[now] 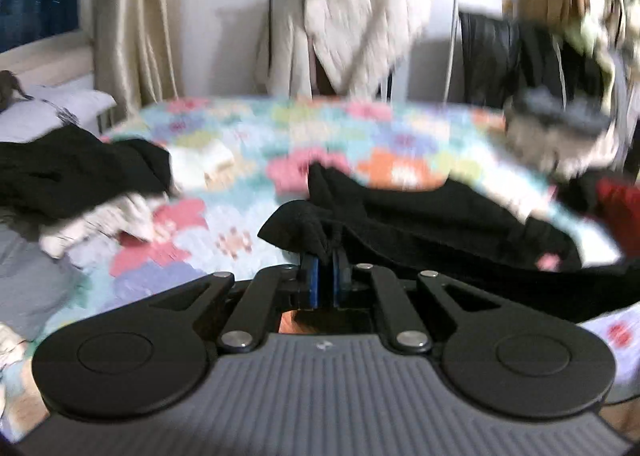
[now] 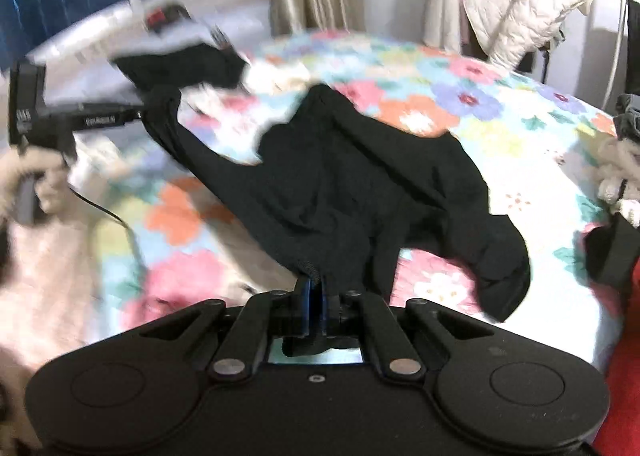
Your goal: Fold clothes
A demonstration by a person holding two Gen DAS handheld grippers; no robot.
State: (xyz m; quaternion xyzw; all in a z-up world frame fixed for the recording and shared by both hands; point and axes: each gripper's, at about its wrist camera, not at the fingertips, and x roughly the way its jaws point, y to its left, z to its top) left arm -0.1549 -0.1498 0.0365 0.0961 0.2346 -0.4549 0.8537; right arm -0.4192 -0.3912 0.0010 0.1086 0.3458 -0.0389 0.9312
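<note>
Both grippers, left gripper and right gripper, are clamped on black garment, stretched over floral bedspread; even tension should be kept, edges aligned before folding.

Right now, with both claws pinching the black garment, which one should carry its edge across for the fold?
Probably the left claw: it holds a raised, stretched corner of the black garment. The right claw grips the near hem low over the floral bedspread, an anchor.
</note>
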